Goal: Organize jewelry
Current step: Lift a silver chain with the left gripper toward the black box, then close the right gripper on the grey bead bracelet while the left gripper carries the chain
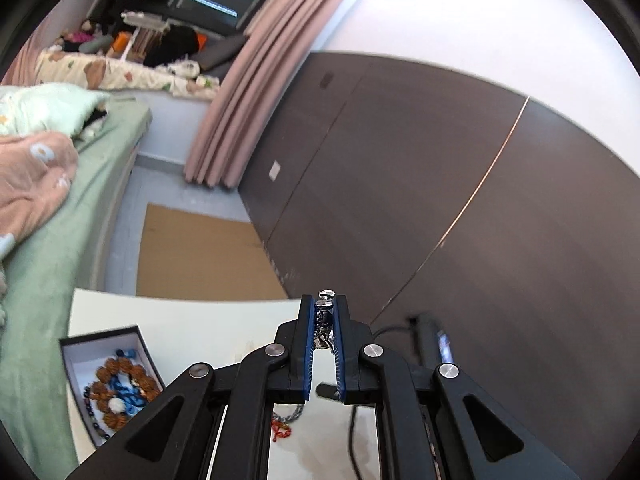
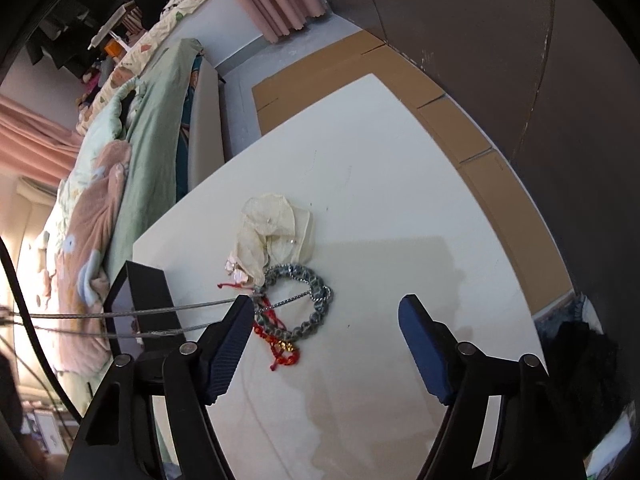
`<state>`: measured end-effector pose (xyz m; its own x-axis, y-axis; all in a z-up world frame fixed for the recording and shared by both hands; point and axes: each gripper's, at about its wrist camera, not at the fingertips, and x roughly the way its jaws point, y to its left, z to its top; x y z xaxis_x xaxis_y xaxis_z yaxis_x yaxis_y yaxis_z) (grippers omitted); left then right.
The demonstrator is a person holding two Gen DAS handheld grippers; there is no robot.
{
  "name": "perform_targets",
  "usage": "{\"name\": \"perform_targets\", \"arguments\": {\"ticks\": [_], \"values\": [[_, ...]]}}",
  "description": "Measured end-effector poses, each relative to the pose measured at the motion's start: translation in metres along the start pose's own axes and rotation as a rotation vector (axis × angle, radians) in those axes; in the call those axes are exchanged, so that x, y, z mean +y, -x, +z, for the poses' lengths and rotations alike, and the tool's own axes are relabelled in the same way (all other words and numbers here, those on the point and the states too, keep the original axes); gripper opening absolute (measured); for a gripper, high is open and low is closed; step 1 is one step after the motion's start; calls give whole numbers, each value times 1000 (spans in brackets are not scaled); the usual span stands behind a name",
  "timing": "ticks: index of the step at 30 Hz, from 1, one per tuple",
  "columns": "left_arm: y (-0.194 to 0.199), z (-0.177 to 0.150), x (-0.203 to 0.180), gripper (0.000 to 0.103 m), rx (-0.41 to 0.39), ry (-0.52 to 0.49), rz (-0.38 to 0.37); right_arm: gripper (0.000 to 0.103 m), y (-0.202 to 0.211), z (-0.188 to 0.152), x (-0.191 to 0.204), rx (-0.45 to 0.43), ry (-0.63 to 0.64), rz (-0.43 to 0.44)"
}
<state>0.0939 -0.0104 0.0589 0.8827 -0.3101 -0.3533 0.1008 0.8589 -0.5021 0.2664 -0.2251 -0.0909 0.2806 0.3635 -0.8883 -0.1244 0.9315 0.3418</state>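
Left hand-held gripper (image 1: 325,312) is clenched on a silver chain (image 1: 323,322), lifted above the table (image 1: 208,328); right hand-held gripper (image 2: 326,316) gapes over the bracelets (image 2: 298,304). Carry the chain w/o snagging (it's strung taut) to the box (image 1: 116,384) at left, lower, then release.

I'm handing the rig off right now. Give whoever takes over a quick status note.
Left gripper: shut on a silver chain necklace, raised off the white table.
Right gripper: open, holding nothing, above the jewelry pile.
On the table: grey chain bracelet, red cord bracelet, cream fabric pouch.
Done: beaded bracelets already in the black box at the table's left edge.
Left: box the held necklace, then the table pieces.
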Motion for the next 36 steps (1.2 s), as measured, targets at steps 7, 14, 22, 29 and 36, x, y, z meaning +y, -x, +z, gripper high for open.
{"name": "perform_targets", "arguments": {"ticks": [7,14,22,29,36], "values": [[38,20,-16,8,-84,-21,1,68,-8,-8,0,14,-22,0],[63,44,-24,8,-142,-41,20,53,-31,-18,13,78,0,2],[91,59,-14,8,-230,-11,34,47,-52,-19,34,42,55,-120],[92,62,13,8,-226,47,67,13,-61,-29,69,-26,246,-341],[101,71,4,8,-266,24,64,10,-45,-26,56,-4,176,-229]]}}
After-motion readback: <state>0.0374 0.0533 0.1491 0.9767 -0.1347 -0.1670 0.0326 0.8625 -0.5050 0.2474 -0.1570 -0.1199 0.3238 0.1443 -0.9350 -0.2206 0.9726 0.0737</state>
